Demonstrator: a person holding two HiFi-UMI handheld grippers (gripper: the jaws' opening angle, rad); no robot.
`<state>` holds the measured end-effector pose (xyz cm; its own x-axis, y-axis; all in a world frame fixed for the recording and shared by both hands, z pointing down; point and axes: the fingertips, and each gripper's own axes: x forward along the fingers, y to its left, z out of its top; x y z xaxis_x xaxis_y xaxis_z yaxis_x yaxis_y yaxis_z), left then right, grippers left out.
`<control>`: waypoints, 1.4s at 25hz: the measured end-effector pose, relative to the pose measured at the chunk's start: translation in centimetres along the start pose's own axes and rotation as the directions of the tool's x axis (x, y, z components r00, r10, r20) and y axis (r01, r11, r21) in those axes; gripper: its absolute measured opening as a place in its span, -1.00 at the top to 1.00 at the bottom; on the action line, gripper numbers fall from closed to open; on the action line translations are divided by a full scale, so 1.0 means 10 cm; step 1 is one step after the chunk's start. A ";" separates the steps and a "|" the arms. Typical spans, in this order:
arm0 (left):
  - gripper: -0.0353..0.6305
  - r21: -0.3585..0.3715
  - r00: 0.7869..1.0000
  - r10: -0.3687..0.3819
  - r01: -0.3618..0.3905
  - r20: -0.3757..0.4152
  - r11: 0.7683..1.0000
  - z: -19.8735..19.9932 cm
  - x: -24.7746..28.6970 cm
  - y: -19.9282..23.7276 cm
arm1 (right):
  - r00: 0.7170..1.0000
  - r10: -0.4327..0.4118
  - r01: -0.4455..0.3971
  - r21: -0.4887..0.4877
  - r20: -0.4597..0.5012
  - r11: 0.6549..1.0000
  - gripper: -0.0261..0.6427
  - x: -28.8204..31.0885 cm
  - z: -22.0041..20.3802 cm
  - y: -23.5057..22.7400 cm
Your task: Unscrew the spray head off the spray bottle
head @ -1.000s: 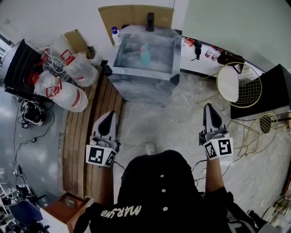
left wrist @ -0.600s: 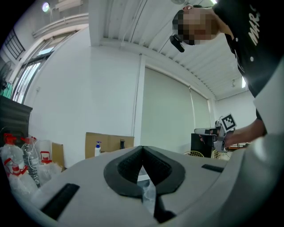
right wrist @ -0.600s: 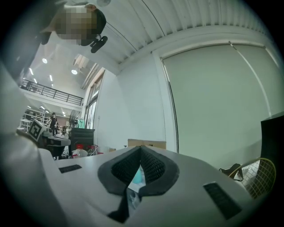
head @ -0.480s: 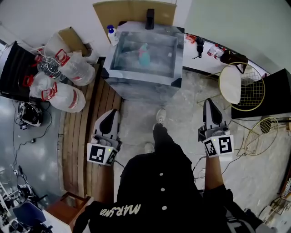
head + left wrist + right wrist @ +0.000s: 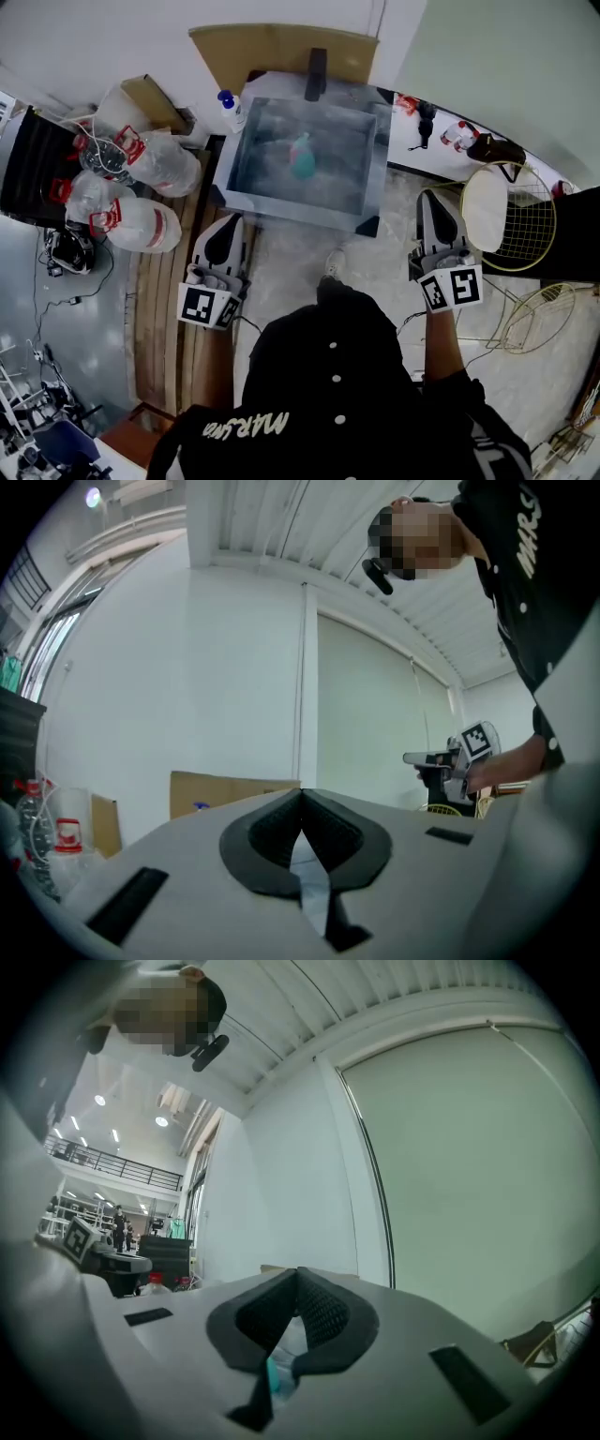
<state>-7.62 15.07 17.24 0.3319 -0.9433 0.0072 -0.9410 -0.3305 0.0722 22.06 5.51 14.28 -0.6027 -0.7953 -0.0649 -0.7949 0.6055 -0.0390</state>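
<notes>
A teal spray bottle lies on a grey, glossy table ahead of me in the head view. My left gripper is held level just short of the table's near left corner, with its jaws shut and nothing between them. My right gripper hangs beside the table's near right corner, also shut and empty. A sliver of the teal bottle shows through the gap below the right gripper's pads. Neither gripper touches the bottle.
A cardboard sheet leans on the wall behind the table. A white pump bottle and a black post stand at the table's far edge. Bags of plastic bottles lie left; gold wire chairs stand right.
I have walked toward the table, which now lies lower and larger in the head view. Both grippers came forward with me to its near corners, still shut.
</notes>
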 end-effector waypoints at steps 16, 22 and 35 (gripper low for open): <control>0.85 0.148 0.924 -0.135 0.199 -0.358 0.969 -0.92 1.63 0.74 | 0.938 0.248 -0.249 0.029 -0.243 0.968 0.89 1.73 -0.87 -0.03; 0.85 0.171 0.788 -0.214 0.373 -0.577 0.912 -1.80 2.10 1.03 | 0.878 0.278 -0.276 0.063 -0.391 0.959 0.88 2.29 -1.53 0.25; -0.12 0.009 0.429 -0.455 0.736 -0.780 0.677 -3.30 2.43 0.99 | 0.759 0.371 -0.226 0.317 -0.536 0.921 0.34 2.95 -2.57 0.72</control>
<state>-6.69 -10.11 51.05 0.6224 -0.2305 0.7480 -0.3939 -0.9180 0.0449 -3.29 -14.29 37.72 -0.7897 -0.3940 0.4703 -0.5735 0.7465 -0.3375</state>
